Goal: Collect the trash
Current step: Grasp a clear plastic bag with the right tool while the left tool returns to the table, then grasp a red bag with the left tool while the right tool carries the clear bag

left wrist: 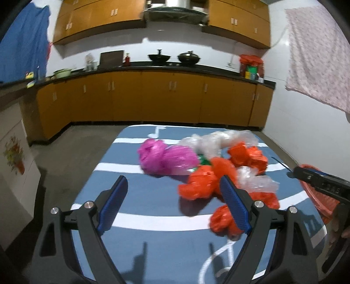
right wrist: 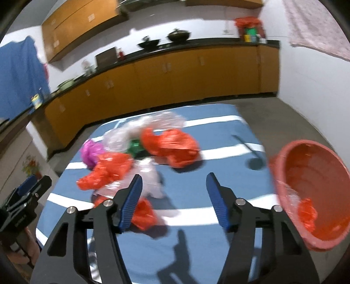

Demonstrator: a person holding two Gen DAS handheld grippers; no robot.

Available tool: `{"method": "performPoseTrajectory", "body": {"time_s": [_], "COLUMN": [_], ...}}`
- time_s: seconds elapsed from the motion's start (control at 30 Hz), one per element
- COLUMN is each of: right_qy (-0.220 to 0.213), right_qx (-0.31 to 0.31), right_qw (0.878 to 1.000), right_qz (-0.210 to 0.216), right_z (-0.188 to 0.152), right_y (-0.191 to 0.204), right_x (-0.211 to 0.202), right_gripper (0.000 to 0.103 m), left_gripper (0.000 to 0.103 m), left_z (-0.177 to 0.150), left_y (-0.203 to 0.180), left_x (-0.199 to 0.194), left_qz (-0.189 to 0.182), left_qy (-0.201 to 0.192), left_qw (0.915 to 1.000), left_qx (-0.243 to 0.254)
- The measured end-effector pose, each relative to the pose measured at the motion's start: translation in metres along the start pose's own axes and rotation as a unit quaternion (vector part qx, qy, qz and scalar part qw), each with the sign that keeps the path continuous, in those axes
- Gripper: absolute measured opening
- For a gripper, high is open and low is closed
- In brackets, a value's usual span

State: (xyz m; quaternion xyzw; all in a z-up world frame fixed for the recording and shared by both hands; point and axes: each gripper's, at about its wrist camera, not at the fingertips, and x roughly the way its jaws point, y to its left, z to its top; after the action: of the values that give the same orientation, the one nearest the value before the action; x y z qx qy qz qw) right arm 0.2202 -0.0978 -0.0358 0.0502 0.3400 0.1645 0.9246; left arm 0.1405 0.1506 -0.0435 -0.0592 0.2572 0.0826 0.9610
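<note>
Both tools, left tool point(left wrist: 174, 203) and right tool point(right wrist: 174, 201), hang spread and empty above the table point(left wrist: 153, 196). Crumpled plastic bags point(left wrist: 203, 183) litter it; the red basin point(right wrist: 306, 196) sits right. Slippery film may slide from a shallow pinch.

place: home kitchen | shown by: orange cabinets point(left wrist: 153, 96); black countertop point(left wrist: 196, 70); woks point(left wrist: 159, 57); range hood point(left wrist: 175, 11)

Crinkled glossy plastic bags point(left wrist: 203, 185); ribbed matt fingers point(right wrist: 133, 203).
</note>
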Motion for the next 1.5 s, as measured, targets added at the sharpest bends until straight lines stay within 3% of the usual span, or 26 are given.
{"method": "performPoseTrajectory", "body": {"time_s": [0.33, 0.53, 0.67, 0.87, 1.13, 1.33, 1.5], "right_qy": [0.069, 0.119, 0.131, 0.119, 0.059, 0.016, 0.006], "right_qx": [-0.007, -0.003, 0.001, -0.015, -0.004, -0.001, 0.024], "right_qw": [0.997, 0.993, 0.991, 0.992, 0.998, 1.000, 1.000], "right_qz": [0.018, 0.011, 0.017, 0.031, 0.038, 0.013, -0.013], "right_z": [0.015, 0.005, -0.001, 0.000, 0.011, 0.016, 0.008], "right_y": [0.034, 0.028, 0.025, 0.028, 0.014, 0.000, -0.032], "right_x": [0.064, 0.093, 0.097, 0.090, 0.056, 0.029, 0.009], "right_gripper": [0.055, 0.046, 0.040, 0.021, 0.020, 0.020, 0.020], "left_gripper": [0.084, 0.084, 0.084, 0.084, 0.084, 0.084, 0.084], "left_z": [-0.009, -0.013, -0.014, -0.015, -0.014, -0.015, -0.016], "left_y": [0.028, 0.029, 0.027, 0.018, 0.000, -0.024, -0.055], "left_x": [0.000, 0.004, 0.007, 0.007, 0.006, 0.011, 0.024], "left_qz": [0.001, -0.006, -0.011, -0.019, -0.036, -0.067, -0.104], "left_qy": [0.014, 0.022, 0.027, 0.029, 0.028, 0.036, 0.044], "left_qw": [0.9996, 0.9993, 0.9991, 0.9991, 0.9989, 0.9969, 0.9917], "left_qx": [-0.025, -0.028, -0.030, -0.023, -0.011, 0.019, 0.062]}}
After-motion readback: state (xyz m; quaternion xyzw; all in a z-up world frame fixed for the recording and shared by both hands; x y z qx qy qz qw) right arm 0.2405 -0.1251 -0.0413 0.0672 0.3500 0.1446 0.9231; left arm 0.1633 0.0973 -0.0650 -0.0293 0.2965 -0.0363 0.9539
